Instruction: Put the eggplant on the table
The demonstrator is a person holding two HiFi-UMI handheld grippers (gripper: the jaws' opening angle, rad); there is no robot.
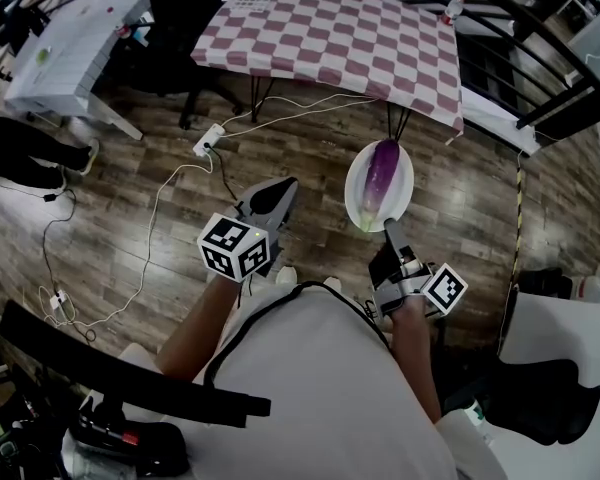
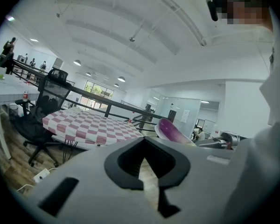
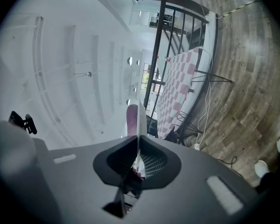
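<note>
Right gripper (image 1: 388,226) pinches rim of round white plate (image 1: 354,186), jaws almost closed. Left gripper (image 1: 283,188) closed, holds nothing. On plate lies long purple eggplant (image 1: 382,173), near red-and-white checked table (image 1: 330,28), not on it. Looks smooth, slippery, bit heavy, may roll. Best grab thick middle, gently.

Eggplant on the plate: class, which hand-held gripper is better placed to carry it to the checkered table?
Right. The right hand-held gripper is clamped on the rim of the white plate bearing the eggplant, with the checkered table ahead. The left hand-held gripper is shut on nothing.
</note>
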